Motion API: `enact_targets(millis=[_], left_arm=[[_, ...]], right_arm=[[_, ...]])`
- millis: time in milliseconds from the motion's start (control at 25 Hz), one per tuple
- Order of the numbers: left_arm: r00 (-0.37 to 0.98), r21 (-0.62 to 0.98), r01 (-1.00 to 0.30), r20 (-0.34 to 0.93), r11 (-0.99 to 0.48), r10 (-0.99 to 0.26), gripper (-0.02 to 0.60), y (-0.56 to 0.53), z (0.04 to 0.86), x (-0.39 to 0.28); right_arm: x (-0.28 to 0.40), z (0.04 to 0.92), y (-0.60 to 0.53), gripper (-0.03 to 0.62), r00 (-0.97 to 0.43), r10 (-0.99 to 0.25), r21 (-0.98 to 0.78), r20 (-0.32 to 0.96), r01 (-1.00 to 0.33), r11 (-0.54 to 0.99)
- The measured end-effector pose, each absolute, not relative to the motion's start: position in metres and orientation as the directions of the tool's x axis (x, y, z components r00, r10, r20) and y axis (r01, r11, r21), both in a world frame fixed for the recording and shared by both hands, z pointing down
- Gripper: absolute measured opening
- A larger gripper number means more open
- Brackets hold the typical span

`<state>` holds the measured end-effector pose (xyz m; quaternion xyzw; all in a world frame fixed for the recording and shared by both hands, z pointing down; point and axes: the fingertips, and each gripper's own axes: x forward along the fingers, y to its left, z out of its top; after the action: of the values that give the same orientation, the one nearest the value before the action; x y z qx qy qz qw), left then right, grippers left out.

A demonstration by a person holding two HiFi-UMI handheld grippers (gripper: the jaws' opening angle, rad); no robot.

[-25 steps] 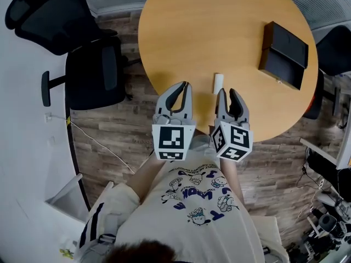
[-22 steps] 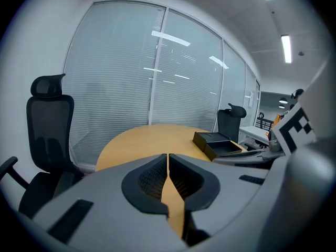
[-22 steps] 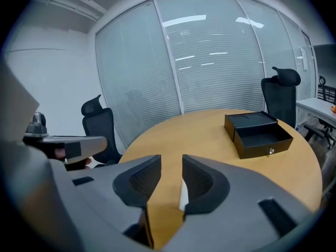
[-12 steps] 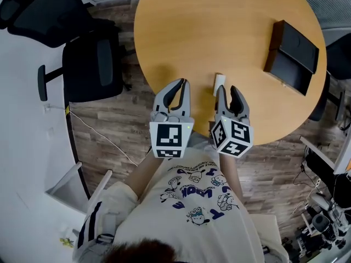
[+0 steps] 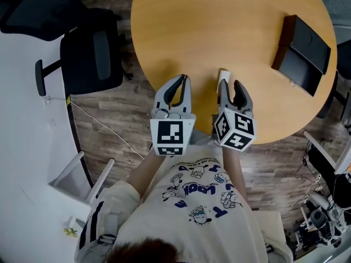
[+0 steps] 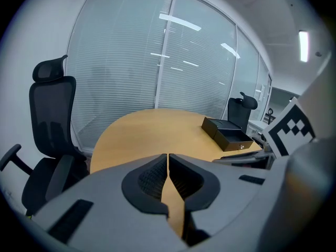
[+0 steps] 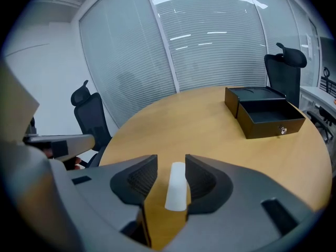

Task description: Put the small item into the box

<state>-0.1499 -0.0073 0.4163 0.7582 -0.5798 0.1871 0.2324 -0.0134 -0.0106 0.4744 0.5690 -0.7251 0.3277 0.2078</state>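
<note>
Since a second ago, over the round bench (image 5: 219, 32) with the open black box (image 5: 304, 45) far right, the right hand-held gripper (image 5: 230, 86) came forward. Its jaws are opening around the small white bar (image 7: 176, 185), not pinched, so the pickup seems next. Only its own view shows that gap. The left hand-held gripper (image 6: 168, 161) is pressed together, empty.

The person wore a cream short-sleeved T-shirt (image 5: 159, 229). Its front carried a printed group of small cartoon figures (image 5: 201, 216) outlined in blue, arranged around bold dark-blue block lettering (image 5: 192, 190) at the centre.
</note>
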Motion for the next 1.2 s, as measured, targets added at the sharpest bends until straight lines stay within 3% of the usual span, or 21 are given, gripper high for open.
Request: enact_targets(millis=[1200], left_arm=[[0.221, 0.155, -0.975, 0.644, -0.157, -0.732, 0.023, -0.009, 0.464, -0.15]], right_arm=[[-0.017, 0.543, -0.003, 0.183, -0.28, -0.527, -0.239, 0.803, -0.96, 0.146]])
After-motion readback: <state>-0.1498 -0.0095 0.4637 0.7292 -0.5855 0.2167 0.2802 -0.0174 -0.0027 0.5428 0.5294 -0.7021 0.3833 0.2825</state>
